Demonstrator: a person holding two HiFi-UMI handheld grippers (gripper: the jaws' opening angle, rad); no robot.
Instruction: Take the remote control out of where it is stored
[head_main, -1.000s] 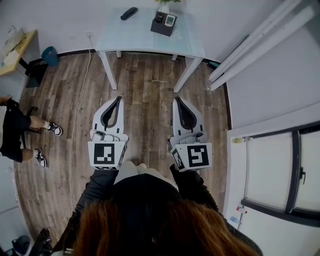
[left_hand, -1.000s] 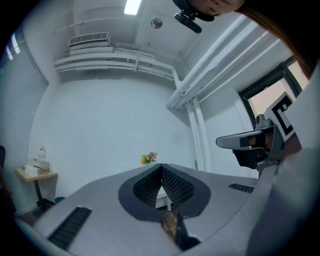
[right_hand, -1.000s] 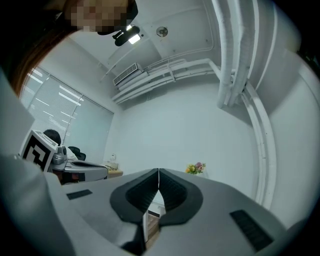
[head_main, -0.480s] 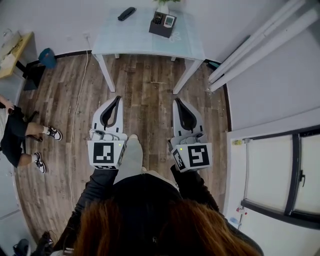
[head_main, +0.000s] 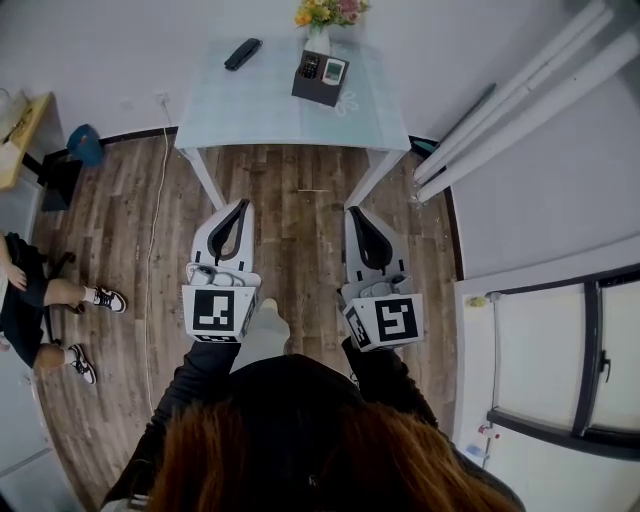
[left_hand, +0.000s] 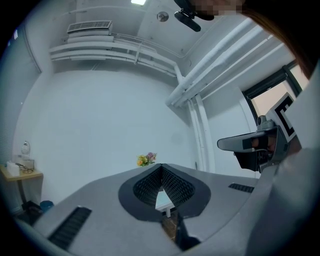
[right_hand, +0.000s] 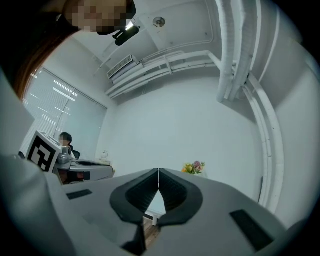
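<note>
Left gripper (head_main: 238, 206): jaws together, nothing between them, pointing level and forward.
Right gripper (head_main: 353, 213): jaws together, empty, level, beside the left one.
Arms (head_main: 192, 372): dark-sleeved, both extended forward.

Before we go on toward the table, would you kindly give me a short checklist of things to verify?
1. Left tool empty, jaws together: ok.
2. Right tool empty, jaws together: ok.
3. Storage box upright on the table: ok.
4. Remote control standing in the box: ok.
5. Box within reach of the tools: not ok, open floor lies between.
6. Flower vase apart from the box: cannot tell.
</note>
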